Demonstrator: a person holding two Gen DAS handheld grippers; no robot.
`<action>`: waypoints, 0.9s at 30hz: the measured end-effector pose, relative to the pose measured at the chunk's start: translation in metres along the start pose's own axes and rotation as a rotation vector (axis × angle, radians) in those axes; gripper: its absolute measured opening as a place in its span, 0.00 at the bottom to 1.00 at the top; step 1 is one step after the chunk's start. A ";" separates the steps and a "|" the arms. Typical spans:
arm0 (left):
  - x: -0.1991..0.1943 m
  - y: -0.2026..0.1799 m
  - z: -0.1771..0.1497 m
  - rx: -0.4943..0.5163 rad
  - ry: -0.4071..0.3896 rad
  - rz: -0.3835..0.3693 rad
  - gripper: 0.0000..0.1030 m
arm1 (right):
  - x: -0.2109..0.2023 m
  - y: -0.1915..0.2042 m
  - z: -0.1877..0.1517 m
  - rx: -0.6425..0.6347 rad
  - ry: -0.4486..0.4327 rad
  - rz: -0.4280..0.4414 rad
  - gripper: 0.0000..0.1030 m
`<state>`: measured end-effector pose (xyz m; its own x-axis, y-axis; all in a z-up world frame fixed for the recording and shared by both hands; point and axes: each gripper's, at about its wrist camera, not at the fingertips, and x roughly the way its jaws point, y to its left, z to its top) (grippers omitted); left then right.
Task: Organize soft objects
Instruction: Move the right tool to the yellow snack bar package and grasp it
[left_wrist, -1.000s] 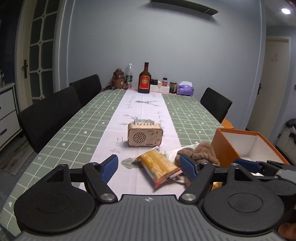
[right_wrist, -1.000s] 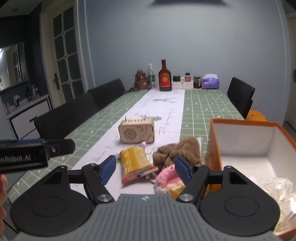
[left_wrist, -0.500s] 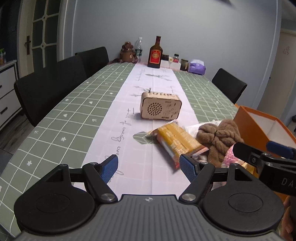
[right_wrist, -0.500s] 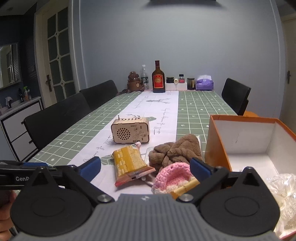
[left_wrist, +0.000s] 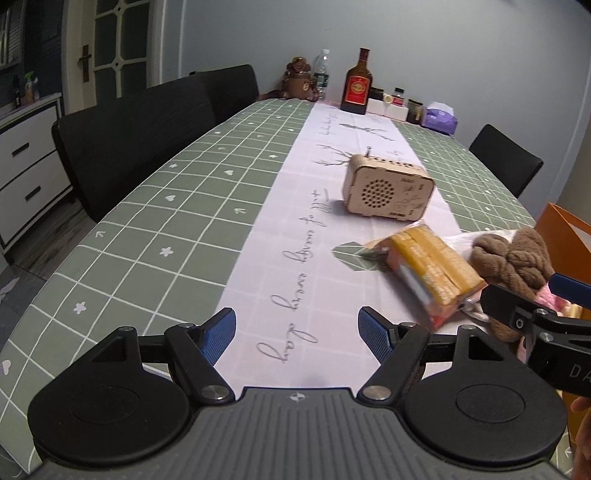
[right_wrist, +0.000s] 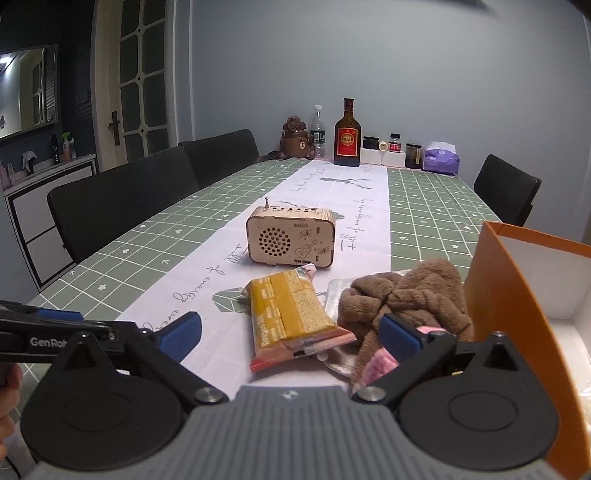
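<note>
A: Locate the brown plush (right_wrist: 410, 295).

B: Lower right of frame, on the bench (right_wrist: 147, 236), against the orange box (right_wrist: 506, 295). Right claw (right_wrist: 290, 330) has just been opening; now spread, nothing pinched. Left claw (left_wrist: 295, 334) spread, empty.

A: Handling?

B: Probably light and compressible. Pinch a thick fold.

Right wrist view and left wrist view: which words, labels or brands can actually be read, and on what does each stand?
"RADIO": front of the wooden radio, above its engraved guitar.
"GenRo", cut off: side of the left hand-held gripper, at the right wrist view's left edge.
"DA", cut off: body of the right hand-held gripper, in the left wrist view.
Cursive script on the white table runner: not reliably readable.
Snack packet, red bottle label, radio's bottom strip: too small or blurred.
</note>
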<state>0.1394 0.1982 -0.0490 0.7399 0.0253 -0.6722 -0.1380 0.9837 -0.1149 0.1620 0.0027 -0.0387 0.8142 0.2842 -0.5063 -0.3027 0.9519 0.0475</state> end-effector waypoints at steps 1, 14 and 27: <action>0.001 0.004 0.000 -0.004 0.001 0.002 0.86 | 0.004 0.000 0.000 0.003 -0.005 0.008 0.97; 0.025 0.026 0.000 0.000 0.058 -0.038 0.86 | 0.075 0.019 0.006 -0.098 0.080 0.003 0.97; 0.052 0.029 0.007 0.009 0.099 -0.012 0.86 | 0.105 0.018 -0.001 -0.124 0.159 -0.061 0.62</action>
<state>0.1783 0.2294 -0.0822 0.6725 -0.0034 -0.7401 -0.1235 0.9854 -0.1168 0.2416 0.0493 -0.0914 0.7472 0.1954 -0.6352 -0.3218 0.9427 -0.0886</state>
